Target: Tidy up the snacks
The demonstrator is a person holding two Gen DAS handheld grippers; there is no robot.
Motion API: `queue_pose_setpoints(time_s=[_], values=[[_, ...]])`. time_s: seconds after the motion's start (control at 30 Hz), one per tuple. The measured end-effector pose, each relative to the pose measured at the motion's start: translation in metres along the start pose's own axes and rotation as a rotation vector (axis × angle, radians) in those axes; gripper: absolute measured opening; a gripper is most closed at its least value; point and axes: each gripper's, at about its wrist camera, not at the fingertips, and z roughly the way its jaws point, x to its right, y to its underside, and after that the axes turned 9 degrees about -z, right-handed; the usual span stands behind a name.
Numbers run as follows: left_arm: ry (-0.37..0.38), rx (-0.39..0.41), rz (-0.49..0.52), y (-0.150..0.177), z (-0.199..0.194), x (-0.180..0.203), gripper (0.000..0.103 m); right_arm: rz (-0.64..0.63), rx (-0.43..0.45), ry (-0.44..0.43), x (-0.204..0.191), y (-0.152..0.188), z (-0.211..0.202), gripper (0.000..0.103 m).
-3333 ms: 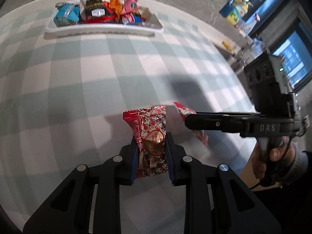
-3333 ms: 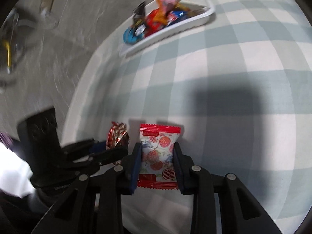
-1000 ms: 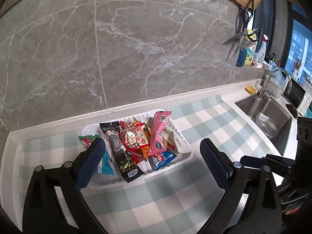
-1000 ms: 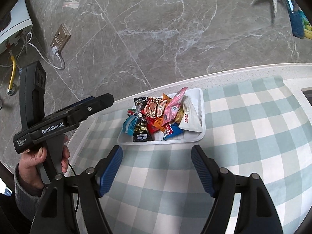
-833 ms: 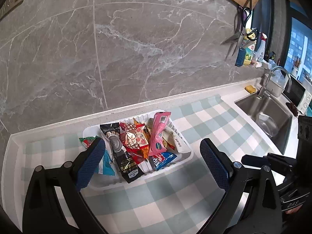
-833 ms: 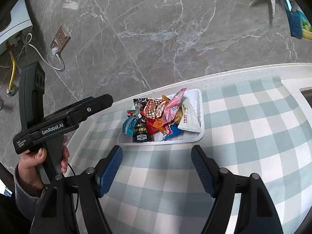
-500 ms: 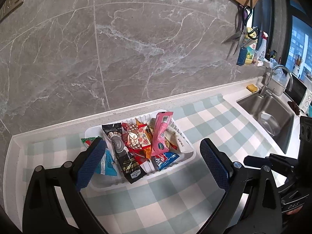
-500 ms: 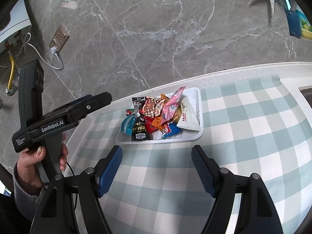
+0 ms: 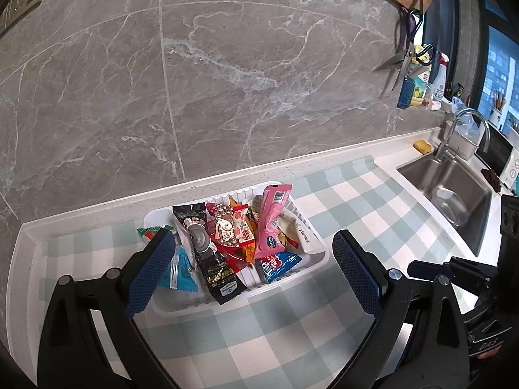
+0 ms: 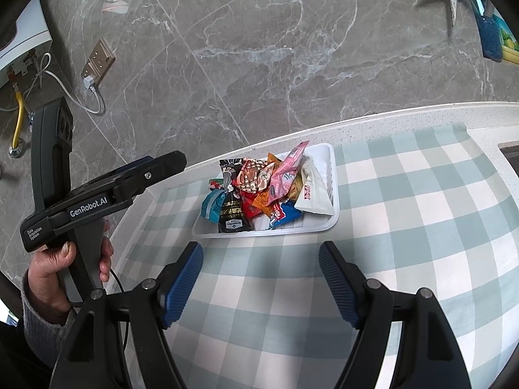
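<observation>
From the left wrist view, the left tongs (image 9: 256, 265) gape wide with nothing between their blue ribbed pads, and the white plastic tray (image 9: 316, 261) sits just beyond them toward 12 o'clock on the desk (image 9: 246, 334), whose covering is a pale green-and-white check. The tray is heaped with crinkly foil and film snacks (image 9: 233, 236): a tall pink packet (image 9: 271, 225) leaning upright at 1 o'clock of the pile, a glossy black sachet (image 9: 217, 274) hanging over the near rim at 7 o'clock, a blue wrapper (image 9: 279, 264) at 5 o'clock. No loose packet shows on the cloth, so the gathering looks essentially finished. From the right wrist view, the right tongs (image 10: 261, 280) are likewise spread wide and empty, with the same tray (image 10: 334, 194) at 12 o'clock against the grey veined marble wall (image 10: 259, 48); the left tongs (image 10: 168, 162) appear at 9 o'clock, gripped in a hand (image 10: 61, 265). What remains, at most, is tidying the overhanging packets.
</observation>
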Motion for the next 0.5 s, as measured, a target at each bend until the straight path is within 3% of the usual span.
queue_pose_setpoints(time_s=[0.5], values=[[-0.003, 0.009, -0.005, -0.0004, -0.001, -0.0019, 0.099, -0.001, -0.003, -0.002, -0.0007, 0.0003, 0.0007, 0.077]])
